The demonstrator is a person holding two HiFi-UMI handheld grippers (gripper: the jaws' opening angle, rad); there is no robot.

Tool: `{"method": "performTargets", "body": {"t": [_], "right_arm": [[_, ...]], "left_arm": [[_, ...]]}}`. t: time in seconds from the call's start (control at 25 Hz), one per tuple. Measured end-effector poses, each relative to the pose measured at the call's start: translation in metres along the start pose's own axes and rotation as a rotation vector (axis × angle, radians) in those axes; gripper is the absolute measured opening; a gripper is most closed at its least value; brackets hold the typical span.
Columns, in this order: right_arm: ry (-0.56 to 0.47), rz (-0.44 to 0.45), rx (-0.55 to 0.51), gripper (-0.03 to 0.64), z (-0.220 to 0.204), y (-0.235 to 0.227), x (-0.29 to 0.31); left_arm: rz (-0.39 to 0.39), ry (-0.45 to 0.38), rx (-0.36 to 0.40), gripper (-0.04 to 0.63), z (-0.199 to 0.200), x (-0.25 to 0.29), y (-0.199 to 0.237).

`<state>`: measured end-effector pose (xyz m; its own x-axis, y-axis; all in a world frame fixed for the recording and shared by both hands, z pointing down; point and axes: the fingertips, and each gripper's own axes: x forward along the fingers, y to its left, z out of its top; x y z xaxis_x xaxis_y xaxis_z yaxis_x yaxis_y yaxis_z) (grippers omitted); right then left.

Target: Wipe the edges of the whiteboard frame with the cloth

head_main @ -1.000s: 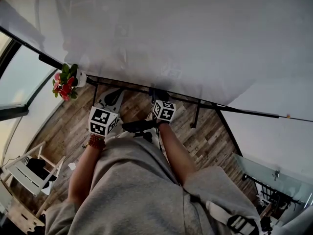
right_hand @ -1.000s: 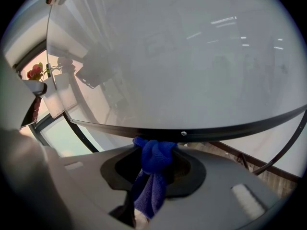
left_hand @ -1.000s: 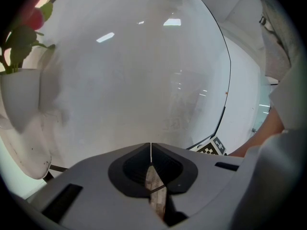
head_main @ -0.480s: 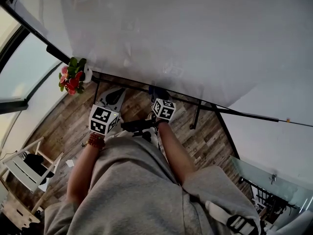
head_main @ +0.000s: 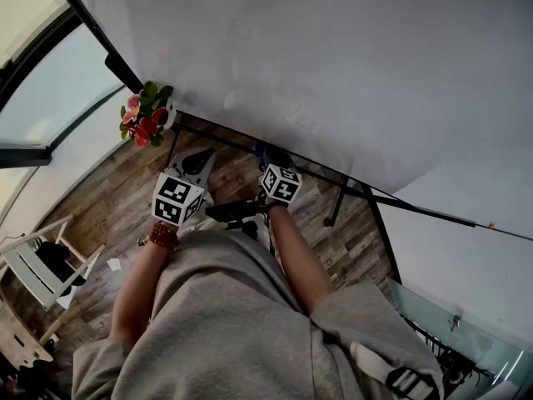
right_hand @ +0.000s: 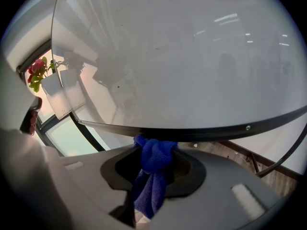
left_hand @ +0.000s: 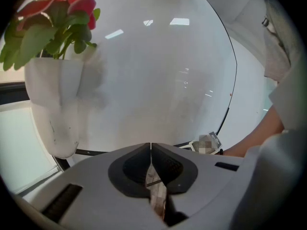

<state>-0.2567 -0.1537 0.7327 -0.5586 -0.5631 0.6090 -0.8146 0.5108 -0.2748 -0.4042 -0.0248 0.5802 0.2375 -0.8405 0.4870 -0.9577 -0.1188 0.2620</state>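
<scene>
The bunched blue cloth (right_hand: 152, 162) is clamped in the right gripper (right_hand: 154, 150) and touches the black whiteboard frame edge (right_hand: 216, 128) just beyond. Even pressure should be applied along it. The left gripper (left_hand: 151, 150) is closed and empty.

Counts, kind by kind.
Two grippers: one left gripper (left_hand: 151, 150) and one right gripper (right_hand: 154, 147), each with one marker cube, so two cubes (head_main: 177, 200) (head_main: 281, 183) in all. One blue cloth (right_hand: 152, 176). One whiteboard (head_main: 333, 57) with one dark frame (right_hand: 216, 128). One white pot (left_hand: 53, 104) with one bunch of red flowers (head_main: 141, 125). One beaded bracelet (head_main: 161, 237). One white chair (head_main: 37, 269). One person (head_main: 241, 323), two forearms showing.
</scene>
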Motion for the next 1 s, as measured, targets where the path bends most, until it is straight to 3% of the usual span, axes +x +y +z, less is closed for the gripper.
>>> {"method": "performTargets", "body": {"t": [1.0], "right_arm": [[0.005, 0.03, -0.028, 0.127, 0.005, 0.059, 0.026]], "left_arm": [[0.115, -0.027, -0.064, 0.015, -0.017, -0.051, 0.045]]}}
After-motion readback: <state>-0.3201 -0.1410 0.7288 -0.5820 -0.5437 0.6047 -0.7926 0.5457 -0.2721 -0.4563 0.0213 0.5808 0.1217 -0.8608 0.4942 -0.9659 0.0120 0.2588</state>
